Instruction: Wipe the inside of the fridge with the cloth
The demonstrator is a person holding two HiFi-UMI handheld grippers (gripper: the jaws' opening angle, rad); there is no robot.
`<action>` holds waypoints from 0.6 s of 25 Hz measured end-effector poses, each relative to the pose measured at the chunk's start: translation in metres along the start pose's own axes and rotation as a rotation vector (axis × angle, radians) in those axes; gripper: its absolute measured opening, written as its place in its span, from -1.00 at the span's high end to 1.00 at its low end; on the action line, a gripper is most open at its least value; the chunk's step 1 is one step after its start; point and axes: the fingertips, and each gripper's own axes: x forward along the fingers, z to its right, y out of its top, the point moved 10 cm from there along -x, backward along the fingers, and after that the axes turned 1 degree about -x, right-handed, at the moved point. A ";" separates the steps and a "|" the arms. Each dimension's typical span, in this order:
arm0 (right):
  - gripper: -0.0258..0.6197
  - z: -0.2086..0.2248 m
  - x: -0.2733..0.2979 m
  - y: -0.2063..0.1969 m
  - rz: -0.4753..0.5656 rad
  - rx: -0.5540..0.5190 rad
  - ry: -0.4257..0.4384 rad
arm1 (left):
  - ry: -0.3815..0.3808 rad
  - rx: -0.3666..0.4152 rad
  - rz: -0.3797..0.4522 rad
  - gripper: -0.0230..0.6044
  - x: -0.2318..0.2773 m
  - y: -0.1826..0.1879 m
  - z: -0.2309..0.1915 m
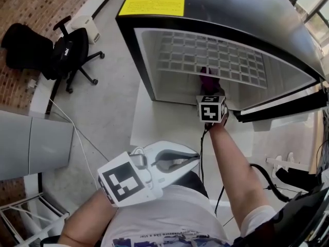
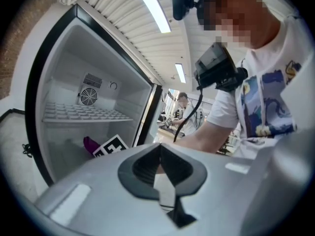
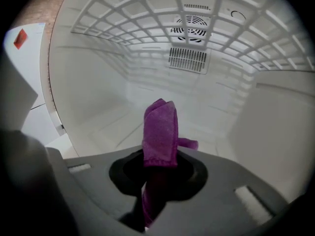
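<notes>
Purple cloth (image 3: pixel 160 132) sits pinched in the right tongs (image 3: pixel 158 167) inside the fridge (image 1: pixel 148 60), beneath its wire shelf (image 3: pixel 123 18), side walls well apart; the left tongs (image 2: pixel 160 163) are closed and empty outside its front edge.

Below you the grey floor (image 1: pixel 110 102) carries the fridge (image 1: pixel 231 14); a white sheet (image 1: pixel 154 127) lies before it; a black chair (image 1: pixel 69 53) stands at your left.

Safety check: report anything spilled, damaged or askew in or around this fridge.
Nothing stands out. The fridge is empty with no spills visible, its wire shelf sits level, and the purple cloth is clamped neatly in the right tongs.
</notes>
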 end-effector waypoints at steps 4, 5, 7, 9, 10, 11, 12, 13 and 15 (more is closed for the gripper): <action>0.75 -0.022 0.004 0.010 0.015 -0.012 0.051 | 0.023 -0.009 0.007 0.90 -0.008 -0.003 0.001; 0.75 -0.027 0.005 0.013 0.017 -0.014 0.063 | 0.029 -0.011 0.008 0.90 -0.010 -0.003 0.002; 0.75 -0.037 0.006 0.017 0.023 -0.021 0.085 | 0.040 -0.015 0.012 0.90 -0.014 -0.005 0.003; 0.75 -0.047 0.007 0.022 0.030 -0.034 0.106 | 0.052 -0.018 0.015 0.91 -0.019 -0.007 0.003; 0.75 -0.052 0.008 0.023 0.034 -0.034 0.117 | 0.058 -0.020 0.016 0.90 -0.021 -0.007 0.004; 0.75 -0.057 0.009 0.025 0.039 -0.031 0.129 | 0.064 -0.021 0.016 0.91 -0.023 -0.008 0.004; 0.75 -0.062 0.010 0.026 0.043 -0.027 0.141 | 0.071 -0.022 0.017 0.91 -0.025 -0.009 0.005; 0.75 -0.067 0.010 0.028 0.046 -0.028 0.152 | 0.077 -0.024 0.018 0.91 -0.028 -0.010 0.005; 0.75 -0.077 0.011 0.032 0.052 -0.036 0.171 | 0.089 -0.028 0.019 0.91 -0.033 -0.012 0.006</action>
